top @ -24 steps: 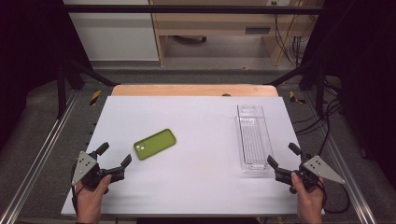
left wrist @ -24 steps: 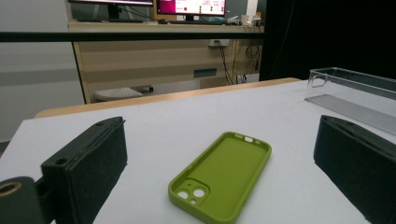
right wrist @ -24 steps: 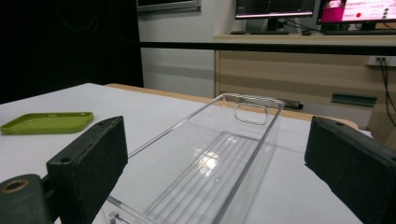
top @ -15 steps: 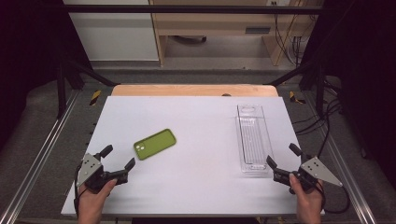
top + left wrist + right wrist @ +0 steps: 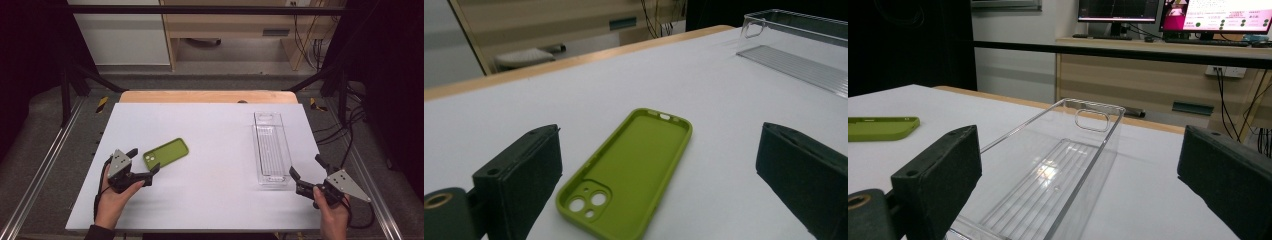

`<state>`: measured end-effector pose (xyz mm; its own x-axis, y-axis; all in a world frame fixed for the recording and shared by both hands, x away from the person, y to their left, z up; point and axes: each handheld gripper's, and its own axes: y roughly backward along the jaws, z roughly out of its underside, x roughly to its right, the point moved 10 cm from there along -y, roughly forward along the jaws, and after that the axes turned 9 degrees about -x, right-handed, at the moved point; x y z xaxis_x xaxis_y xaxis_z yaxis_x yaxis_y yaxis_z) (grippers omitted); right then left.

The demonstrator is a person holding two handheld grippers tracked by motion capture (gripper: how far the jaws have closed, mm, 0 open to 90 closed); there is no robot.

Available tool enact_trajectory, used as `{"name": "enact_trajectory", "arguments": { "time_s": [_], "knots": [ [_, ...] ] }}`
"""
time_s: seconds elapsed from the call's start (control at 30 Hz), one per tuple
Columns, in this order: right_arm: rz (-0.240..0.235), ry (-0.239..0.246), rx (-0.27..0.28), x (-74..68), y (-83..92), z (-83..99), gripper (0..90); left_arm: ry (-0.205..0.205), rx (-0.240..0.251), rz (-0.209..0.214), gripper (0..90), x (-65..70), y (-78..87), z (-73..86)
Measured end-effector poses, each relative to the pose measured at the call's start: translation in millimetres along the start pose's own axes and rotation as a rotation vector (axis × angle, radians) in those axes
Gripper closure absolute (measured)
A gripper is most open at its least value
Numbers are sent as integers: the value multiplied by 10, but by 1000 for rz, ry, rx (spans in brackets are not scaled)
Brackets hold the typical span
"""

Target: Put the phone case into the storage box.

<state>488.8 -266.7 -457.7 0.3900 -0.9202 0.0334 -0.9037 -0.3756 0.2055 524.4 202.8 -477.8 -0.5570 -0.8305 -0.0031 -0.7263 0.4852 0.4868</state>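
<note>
Down at the near left of the white table [image 5: 215, 130], left gripper [image 5: 145, 165] held low in a hand [image 5: 112, 200], jaws spread wide with nothing pressed between them. Straight ahead of those jaws, a green phone case [image 5: 166, 153] lying flat, hollow side up, camera cutout end nearest the gripper; same case seen up close from the left gripper view [image 5: 629, 172], its lower end reaching in between the two black jaws, though touching a pad or just short of one hard to tell from these angles. Over at the near right corner, right gripper [image 5: 302, 172] likewise gaping, holding nothing, gripped by the other hand [image 5: 332, 212]. Just beyond its tips, the near end of a clear plastic tray [image 5: 270, 147], long and narrow, ribbed floor, oval handle slot at the far wall; seen from the right gripper view [image 5: 1058, 175] running away between the jaws, apparently untouched. Case and tray well apart, tray empty, both resting on the white surface.
</note>
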Motion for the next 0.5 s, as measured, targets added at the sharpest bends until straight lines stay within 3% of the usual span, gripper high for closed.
{"name": "enact_trajectory", "arguments": {
  "time_s": [0.27,0.37,0.5],
  "knots": [
    [-17,6,-5,-47,-24,11,41,-59,-118,-5,62,3,-280,-46],
    [-21,8,-7,-63,-29,11,41,-81,-153,7,143,14,-376,-58],
    [-22,12,-9,-67,-32,15,40,-79,-189,14,201,6,-456,-59]
  ]
}}
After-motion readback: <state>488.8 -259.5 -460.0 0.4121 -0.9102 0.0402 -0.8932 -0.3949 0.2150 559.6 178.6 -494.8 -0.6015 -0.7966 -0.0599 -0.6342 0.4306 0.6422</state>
